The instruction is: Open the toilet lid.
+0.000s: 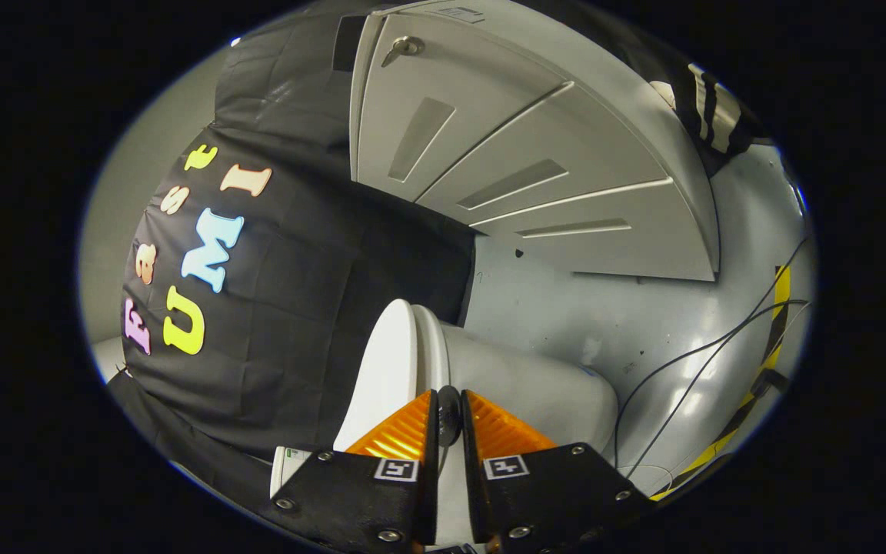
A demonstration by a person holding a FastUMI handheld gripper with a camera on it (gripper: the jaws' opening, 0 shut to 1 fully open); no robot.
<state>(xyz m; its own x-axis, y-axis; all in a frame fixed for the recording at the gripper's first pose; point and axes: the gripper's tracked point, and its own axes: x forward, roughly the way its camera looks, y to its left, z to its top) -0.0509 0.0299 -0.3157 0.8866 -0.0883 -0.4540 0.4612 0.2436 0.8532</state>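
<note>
Lighting even, fairly bright. Glare patches on glossy floor (689,338) nr cables (704,362). Heavy fisheye bend: cabinet (520,154) lines curve. Dim toward rim. Focus sharp mid-scene; gripper (449,415) fingers close-up, slightly soft.

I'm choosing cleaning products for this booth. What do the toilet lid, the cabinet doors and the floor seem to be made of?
The toilet lid, raised on edge with the gripper fingers closed on its rim: white, smooth, glossy, probably moulded plastic.
The cabinet doors: flat pale grey panels with a keyed lock, likely painted metal.
The floor: grey and shiny with reflections and scuffs, possibly sealed concrete or vinyl.
</note>
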